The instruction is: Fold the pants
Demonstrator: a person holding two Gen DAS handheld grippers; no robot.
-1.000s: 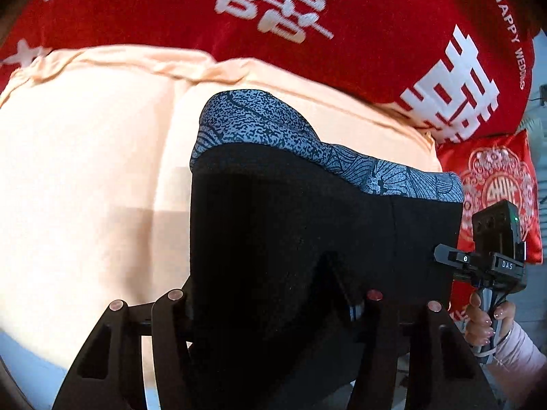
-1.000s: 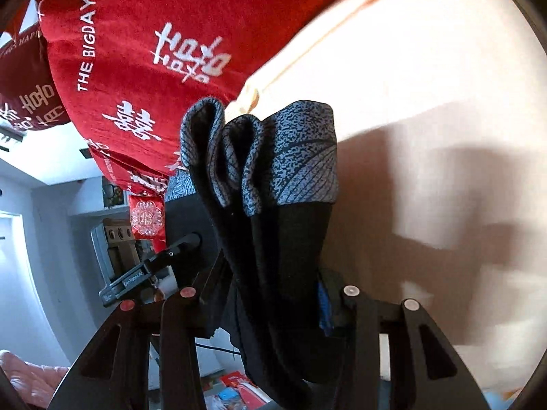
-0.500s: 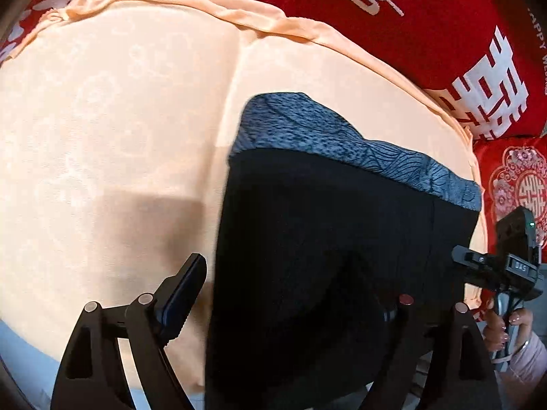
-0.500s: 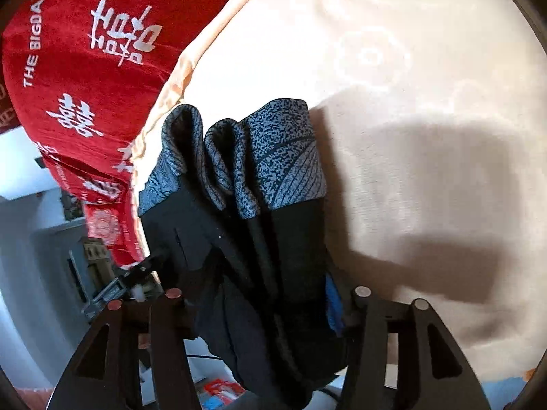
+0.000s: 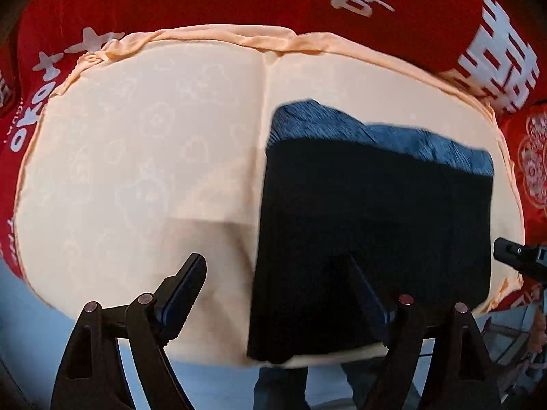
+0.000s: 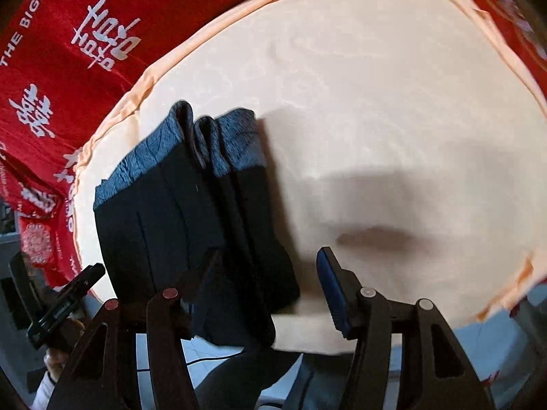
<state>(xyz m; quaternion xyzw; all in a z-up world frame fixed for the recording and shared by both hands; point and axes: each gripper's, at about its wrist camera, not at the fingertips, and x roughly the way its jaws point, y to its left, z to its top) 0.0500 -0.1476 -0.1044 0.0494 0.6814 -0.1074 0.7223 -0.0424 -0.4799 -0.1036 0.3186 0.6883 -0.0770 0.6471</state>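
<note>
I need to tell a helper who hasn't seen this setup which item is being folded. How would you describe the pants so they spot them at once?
Look for the peach cloth spread over the red wedding-print fabric. On its side near the edge lies a flat folded rectangle, the pants. They are the only dark item there: black, with a blue-grey patterned band along the far end.

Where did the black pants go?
The pants lie folded on the peach cloth, right of centre in the left wrist view, left in the right wrist view, near its front edge.
</note>
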